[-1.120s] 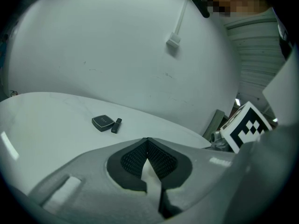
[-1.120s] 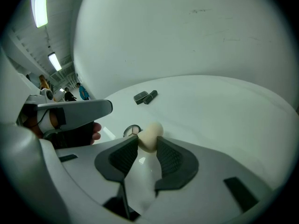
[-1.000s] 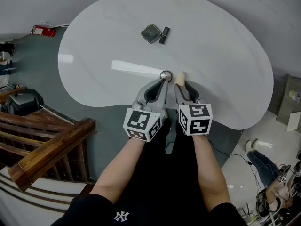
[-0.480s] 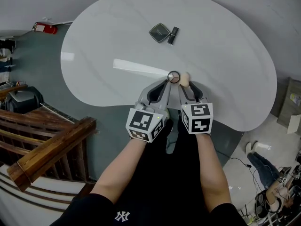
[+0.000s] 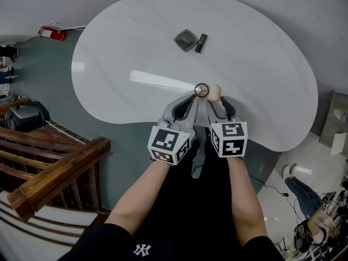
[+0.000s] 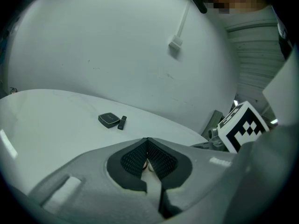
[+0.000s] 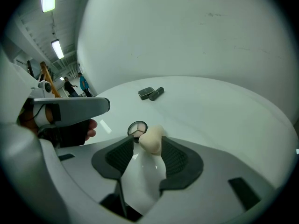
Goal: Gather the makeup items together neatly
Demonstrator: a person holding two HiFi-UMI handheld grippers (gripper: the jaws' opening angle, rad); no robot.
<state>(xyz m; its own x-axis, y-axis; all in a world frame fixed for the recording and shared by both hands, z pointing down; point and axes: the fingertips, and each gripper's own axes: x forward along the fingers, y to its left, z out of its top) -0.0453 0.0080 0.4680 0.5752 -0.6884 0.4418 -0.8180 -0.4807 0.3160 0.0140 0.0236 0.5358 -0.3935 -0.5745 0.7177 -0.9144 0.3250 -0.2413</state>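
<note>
Left gripper (image 5: 194, 93) jaws pinched nearly together, tips at the near edge of the round compact (image 5: 202, 89); can't tell if they nip it. Sponge (image 5: 213, 93) just right of it, on the table (image 5: 261, 64). Right gripper (image 5: 215, 99) jaws opening around the sponge, so it looks released and this pair is gathered. The square compact (image 5: 185, 40) and lipstick (image 5: 201, 42) are well apart, far side. A second ago the sponge sat further from the round compact.

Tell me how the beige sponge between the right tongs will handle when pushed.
The makeup sponge looks soft and rounded, so it would probably squash rather than slide cleanly. Its egg shape suggests it may roll. Likely light: the right tongs, opening around it, could flick it aside.
</note>
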